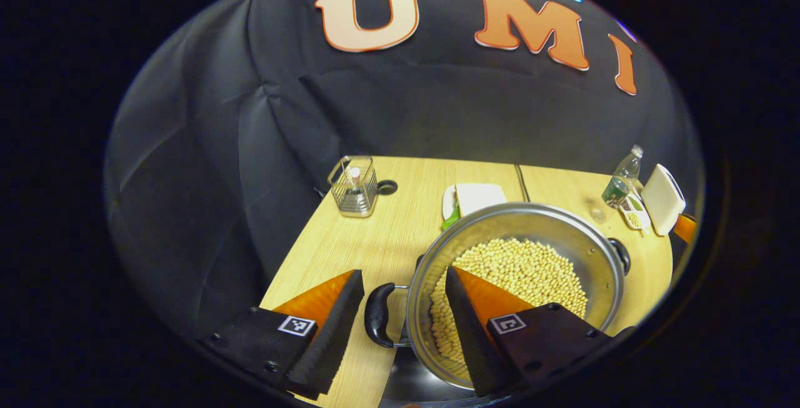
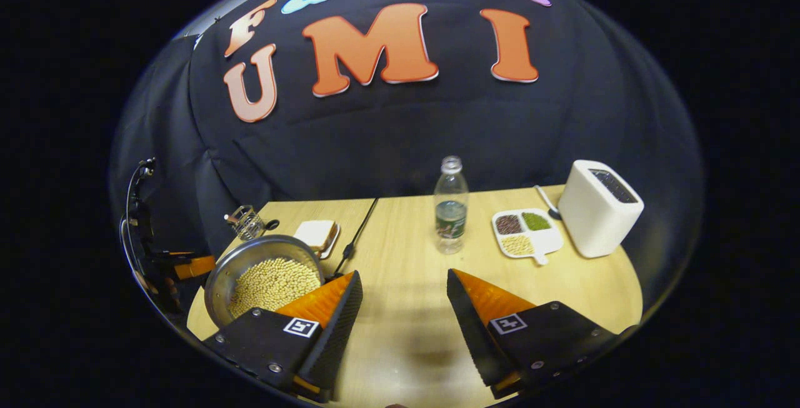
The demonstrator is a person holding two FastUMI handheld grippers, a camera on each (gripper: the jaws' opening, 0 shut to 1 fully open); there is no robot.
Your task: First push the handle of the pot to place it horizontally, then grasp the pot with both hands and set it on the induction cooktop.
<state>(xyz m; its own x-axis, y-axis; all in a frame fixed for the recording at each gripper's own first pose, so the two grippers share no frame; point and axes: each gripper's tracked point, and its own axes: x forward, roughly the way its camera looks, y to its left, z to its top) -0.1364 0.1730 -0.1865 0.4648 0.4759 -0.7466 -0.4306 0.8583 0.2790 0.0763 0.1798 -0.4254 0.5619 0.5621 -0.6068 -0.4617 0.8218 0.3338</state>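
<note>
Pot [image 1: 519,283] of yellow beans sits on the wooden table [image 1: 375,239] at 5 o'clock in the left gripper view, black handle [image 1: 379,315] lying between the spread fingers of the left gripper [image 1: 403,308], while the right gripper [image 2: 403,308], fingers likewise apart and empty, hovers with the pot at its 9 o'clock.

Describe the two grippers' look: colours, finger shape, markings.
Both match. The left gripper and right gripper each have two wedge-shaped fingers tapering to a point, orange on the upper face, with black ribbed pads on the inner faces. Each finger sits on a black block with screws and a small square black-and-white marker. I can't make out any cables or sleeves.
</note>
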